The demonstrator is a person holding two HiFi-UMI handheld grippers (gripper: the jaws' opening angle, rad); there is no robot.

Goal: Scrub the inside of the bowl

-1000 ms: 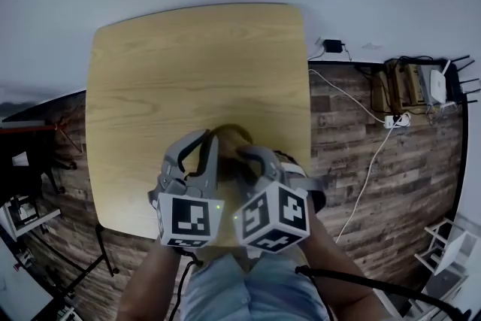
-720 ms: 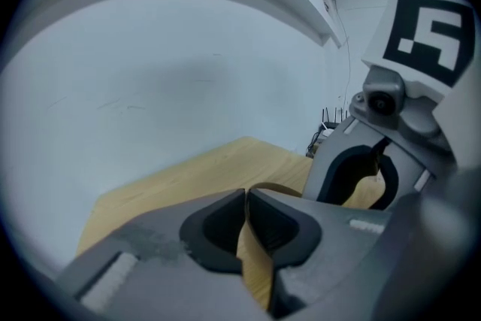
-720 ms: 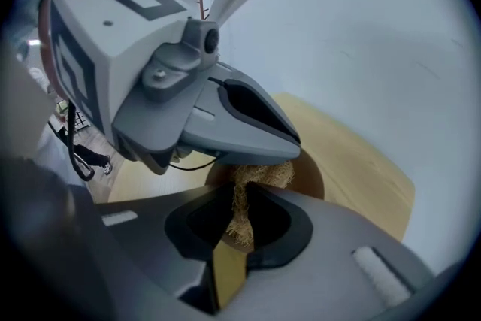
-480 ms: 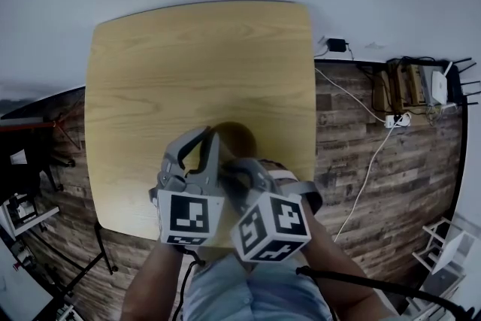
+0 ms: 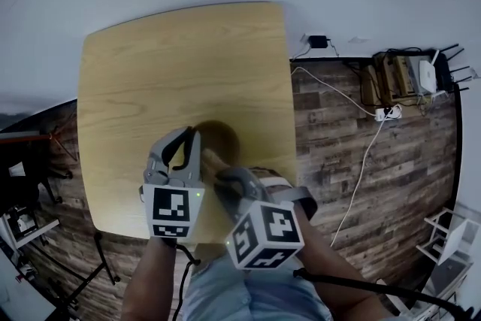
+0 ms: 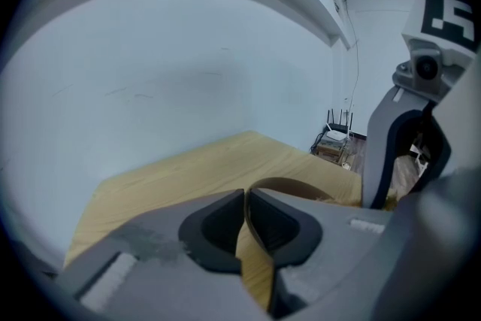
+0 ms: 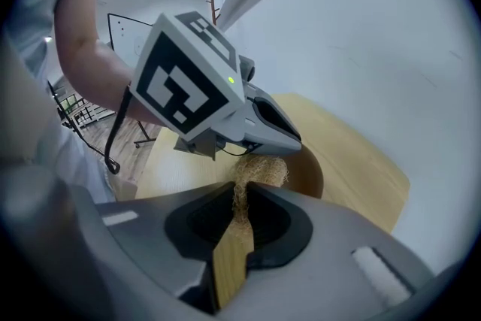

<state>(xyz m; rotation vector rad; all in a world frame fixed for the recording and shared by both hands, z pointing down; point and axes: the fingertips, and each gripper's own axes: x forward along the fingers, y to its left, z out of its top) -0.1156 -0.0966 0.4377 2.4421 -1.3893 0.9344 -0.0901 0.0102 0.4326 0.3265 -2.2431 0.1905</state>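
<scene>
Both jaws clamped: left gripper [image 6: 245,199] pinches the bowl [image 5: 219,134] rim on the bench [image 5: 180,64], right gripper [image 7: 240,195] grips the scrubber [image 7: 260,171]. Rim grip may slip under hard scrubbing, tipping the bowl

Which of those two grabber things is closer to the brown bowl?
Left: the left gripper is clamped on the bowl rim. The right gripper is just beside the bowl, holding a fibre scrubber toward its inside.

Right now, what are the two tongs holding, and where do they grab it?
The left tongs pinch the brown bowl by its rim. The right tongs pinch a straw-coloured scrubber by its near end.
</scene>
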